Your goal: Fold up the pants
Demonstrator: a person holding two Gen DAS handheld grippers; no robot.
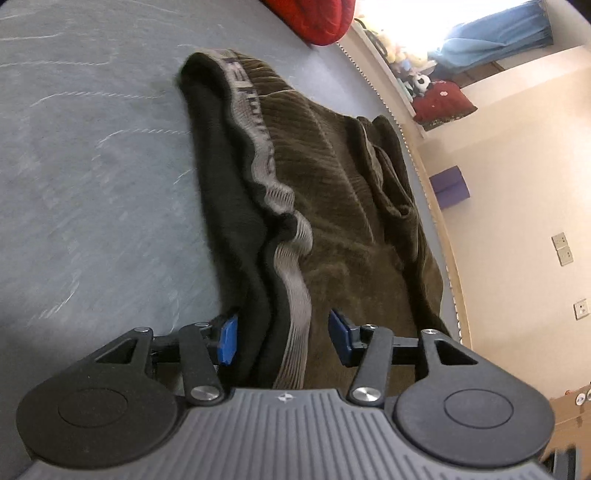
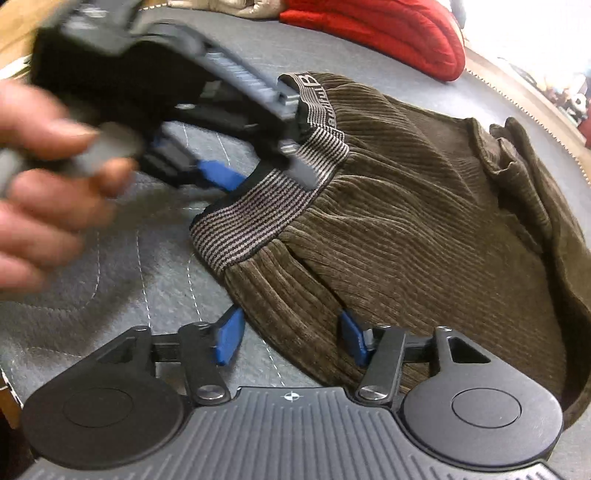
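Observation:
Brown corduroy pants with a striped grey elastic waistband lie on a grey quilted surface. My left gripper is open, its blue pads on either side of the waistband edge. In the right wrist view the pants fill the right side, waistband toward the left. My right gripper is open at the pants' near edge, the right pad over the cloth. The left gripper, held by a hand, is blurred above the waistband.
A red cushion lies at the far edge of the surface. The surface's trimmed edge runs along the right, with floor, a purple block and a wall beyond. A hand is at the left.

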